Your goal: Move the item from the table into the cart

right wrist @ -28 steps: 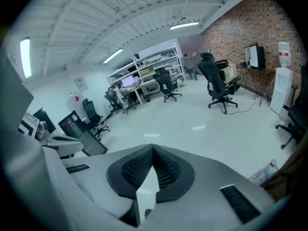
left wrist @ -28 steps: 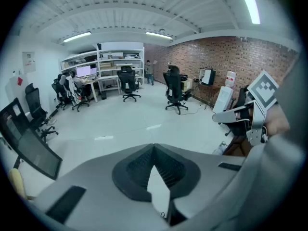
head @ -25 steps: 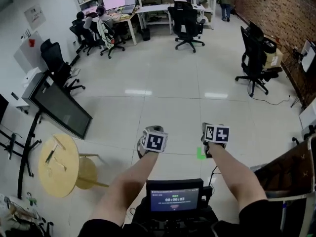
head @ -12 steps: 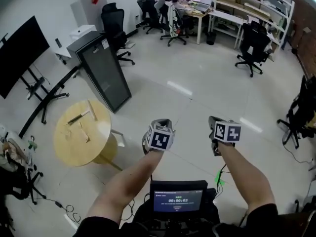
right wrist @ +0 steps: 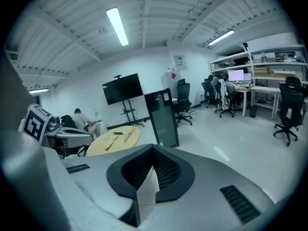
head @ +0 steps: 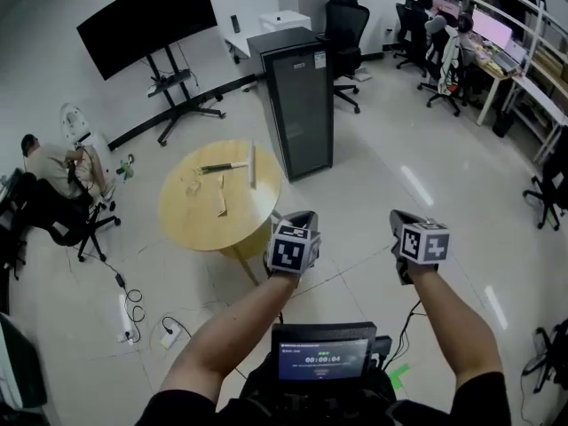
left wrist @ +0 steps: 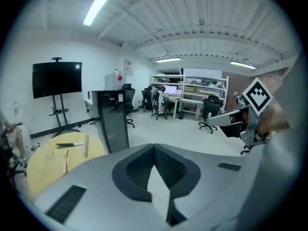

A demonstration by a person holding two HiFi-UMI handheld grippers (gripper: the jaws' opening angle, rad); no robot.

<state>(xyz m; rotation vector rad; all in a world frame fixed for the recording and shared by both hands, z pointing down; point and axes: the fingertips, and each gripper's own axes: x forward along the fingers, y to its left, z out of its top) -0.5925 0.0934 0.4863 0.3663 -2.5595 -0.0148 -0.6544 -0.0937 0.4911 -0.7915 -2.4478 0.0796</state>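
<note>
A round yellow table [head: 191, 216] stands just ahead and left of my two grippers. On it lie a dark pen-like item [head: 222, 168], a pale stick [head: 253, 164] and a second wooden strip [head: 222, 201]. My left gripper [head: 298, 223] hovers over the floor near the table's right edge, jaws shut and empty. My right gripper [head: 405, 224] is level with it further right, also shut with nothing held. The left gripper view shows the table [left wrist: 48, 160] and the pen [left wrist: 70, 144] at lower left. The table [right wrist: 120, 139] lies further off in the right gripper view. No cart is in view.
A tall black cabinet [head: 302, 96] stands right behind the table. A TV on a wheeled stand [head: 146, 11] is at the back left. A seated person [head: 53, 162] is at the left. Cables and a power strip [head: 129, 313] lie on the floor. Office chairs [head: 346, 16] and desks are at the back right.
The whole view has swung left: the yellow table moved from the lower left corner to just in front of the grippers. Both grippers stayed out ahead, side by side and shut.
</note>
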